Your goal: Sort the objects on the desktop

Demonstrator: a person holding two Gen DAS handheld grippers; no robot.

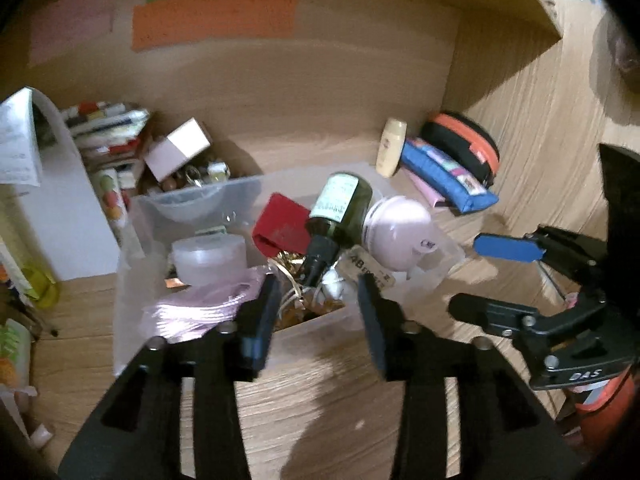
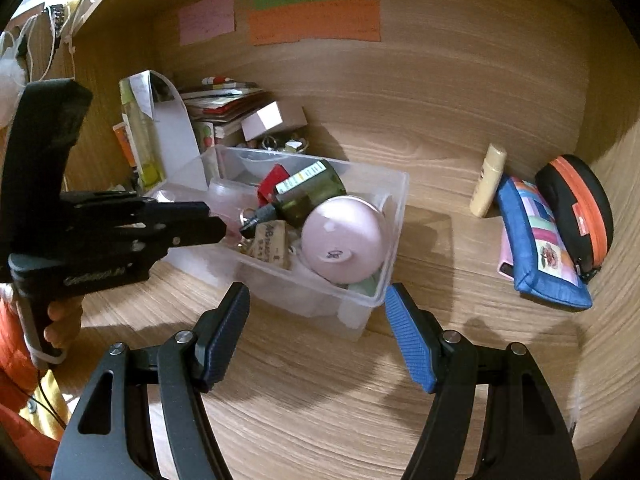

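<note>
- Left wrist view: left gripper (image 1: 318, 300) spread and holding nothing, fingertips over the near rim of the bin (image 1: 132, 280); green bottle (image 1: 340, 208) lies tilted inside beside a pink dome (image 1: 400, 232).
- Right wrist view: right gripper (image 2: 316, 320) spread, empty, just short of the bin (image 2: 394, 216); blue pouch (image 2: 540, 248) well apart, right.

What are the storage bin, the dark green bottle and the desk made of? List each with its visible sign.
Storage bin: clear plastic, likely; contents show through its glossy walls.
Dark green bottle: probably glass; dark, translucent and shiny, with a paper label.
Desk: wood or wood-look laminate; printed-looking grain, smooth matte surface.
</note>
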